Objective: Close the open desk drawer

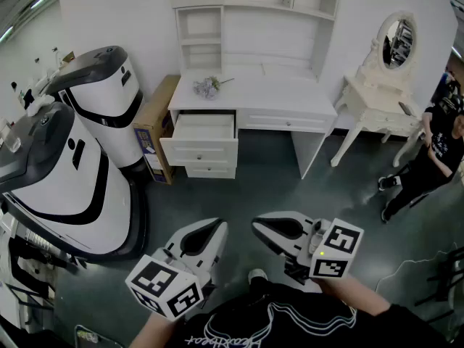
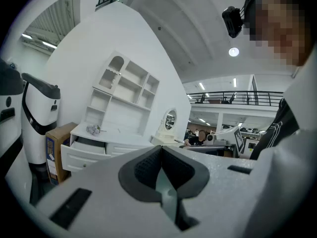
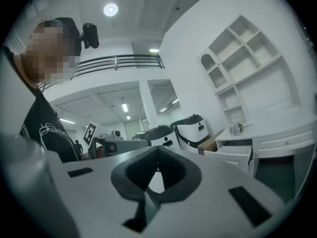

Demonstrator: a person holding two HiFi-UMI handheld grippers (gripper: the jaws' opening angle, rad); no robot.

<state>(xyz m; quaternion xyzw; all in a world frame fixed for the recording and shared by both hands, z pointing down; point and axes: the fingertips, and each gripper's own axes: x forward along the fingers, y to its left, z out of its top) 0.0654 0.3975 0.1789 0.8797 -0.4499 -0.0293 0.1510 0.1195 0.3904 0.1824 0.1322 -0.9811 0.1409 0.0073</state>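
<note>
The back end of the open white wooden drawer is tucked under the top of the white bench, so part of its inside is hidden, and its knob is too tiny to make out. It's the top-left one, pulled out toward the person, front panel facing them, long side running along the bench front. The white left gripper and white right gripper hang low by the person's body, well apart from the bench, both with jaws pressed together on nothing. A brown cardboard box sits between the bench and a big white-and-black machine.
</note>
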